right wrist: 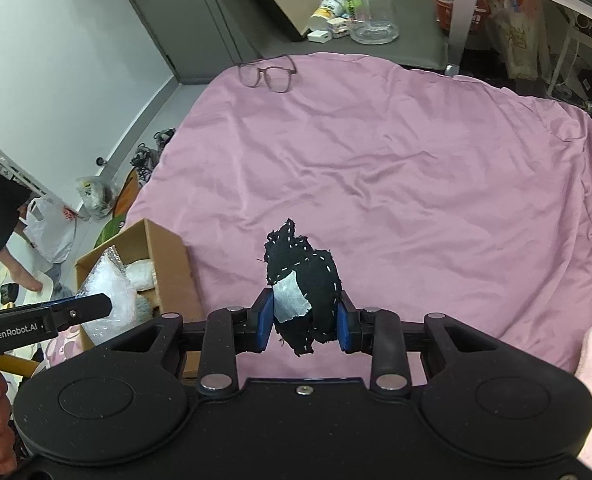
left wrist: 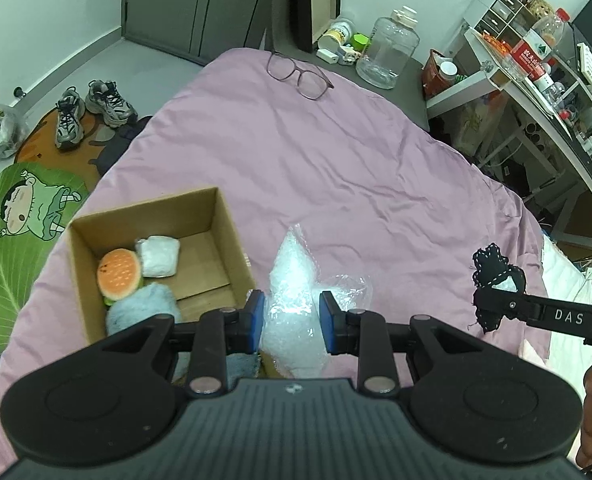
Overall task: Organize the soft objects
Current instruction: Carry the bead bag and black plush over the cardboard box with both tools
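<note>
Both grippers are up over the pink bedspread (left wrist: 336, 152), each with something soft pinched in it. The left gripper (left wrist: 292, 320) is clamped on a clear bubble-wrap bag (left wrist: 292, 280); its blue pads press into the bag from either side, and the bag hangs just beside the right wall of the cardboard box (left wrist: 224, 224). The right gripper (right wrist: 306, 320) is clenched on a black stitched fabric lump (right wrist: 308, 272) with a strip of pale tape across it, held well to the right of the box, above bare bedspread.

The box sits on the bedspread near its left edge, open at the top. Inside it lie a plush burger (left wrist: 119, 273), a small white wrapped bundle (left wrist: 160, 255) touching the burger on the side farther from the grippers, and a grey-blue fluffy thing (left wrist: 142, 312) against the box's near wall.

Far beyond the box, at the far end of the bedspread, a pair of glasses (left wrist: 298, 75) rests unfolded. On the floor left of the box there is a green cartoon mat (left wrist: 20, 216), and beyond it a pair of sneakers (left wrist: 92, 112)
</note>
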`<state>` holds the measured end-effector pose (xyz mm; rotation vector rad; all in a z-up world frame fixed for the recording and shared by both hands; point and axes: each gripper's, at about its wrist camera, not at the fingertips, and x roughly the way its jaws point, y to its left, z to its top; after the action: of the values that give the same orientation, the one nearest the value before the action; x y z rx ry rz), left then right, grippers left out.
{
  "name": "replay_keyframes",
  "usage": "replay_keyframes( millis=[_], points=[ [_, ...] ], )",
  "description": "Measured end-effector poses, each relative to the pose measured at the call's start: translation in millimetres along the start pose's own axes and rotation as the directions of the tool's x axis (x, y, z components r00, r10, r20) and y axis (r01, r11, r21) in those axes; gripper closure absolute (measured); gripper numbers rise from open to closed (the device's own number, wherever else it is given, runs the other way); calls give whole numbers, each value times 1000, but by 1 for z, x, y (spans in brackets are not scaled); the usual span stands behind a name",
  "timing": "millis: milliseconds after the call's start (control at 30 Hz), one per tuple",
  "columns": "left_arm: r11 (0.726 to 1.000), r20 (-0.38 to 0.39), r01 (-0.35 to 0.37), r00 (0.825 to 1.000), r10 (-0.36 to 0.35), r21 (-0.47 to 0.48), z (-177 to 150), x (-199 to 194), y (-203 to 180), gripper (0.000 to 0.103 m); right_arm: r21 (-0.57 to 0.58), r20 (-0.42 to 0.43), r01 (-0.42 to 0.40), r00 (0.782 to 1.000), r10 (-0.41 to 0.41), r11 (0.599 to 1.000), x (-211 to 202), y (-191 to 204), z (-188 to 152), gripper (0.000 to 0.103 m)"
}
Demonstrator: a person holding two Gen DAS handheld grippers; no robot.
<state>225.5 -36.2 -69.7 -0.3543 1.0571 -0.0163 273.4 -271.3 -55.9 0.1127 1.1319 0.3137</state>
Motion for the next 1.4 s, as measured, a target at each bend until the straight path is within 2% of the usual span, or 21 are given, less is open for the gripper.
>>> replay_keyframes(
  millis=[467, 633, 800, 933, 1033, 1133, 1400],
  points=[
    [999, -26, 42, 999, -41, 17, -9, 2, 33, 75, -62, 17, 1, 1000, 0, 998, 1, 52, -12, 72],
    [996, -47, 61, 997, -57, 73, -4, 10, 37, 75, -82, 11, -4, 1000, 5, 997, 10, 69, -13, 72],
    [995, -80, 71, 995, -66, 64, -6, 21, 53, 75, -103, -3, -16, 1000, 15, 995, 22, 89, -13, 72],
    [995, -101, 99, 990, -97, 17, -8, 30, 70, 74, -124, -17, -30, 999, 28, 992, 31, 107, -14, 72],
    [990, -103, 140, 985, -140, -7, -8, 34, 78, 71, -148, -24, -41, 999, 38, 988, 37, 122, -14, 72],
    [983, -111, 182, 977, -181, -2, -7, 33, 80, 60, -162, -34, -59, 998, 54, 985, 43, 135, -14, 72],
    [993, -83, 111, 990, -115, -51, -5, 23, 109, 57, -191, -72, -80, 995, 67, 978, 64, 163, -13, 72]
  ],
)
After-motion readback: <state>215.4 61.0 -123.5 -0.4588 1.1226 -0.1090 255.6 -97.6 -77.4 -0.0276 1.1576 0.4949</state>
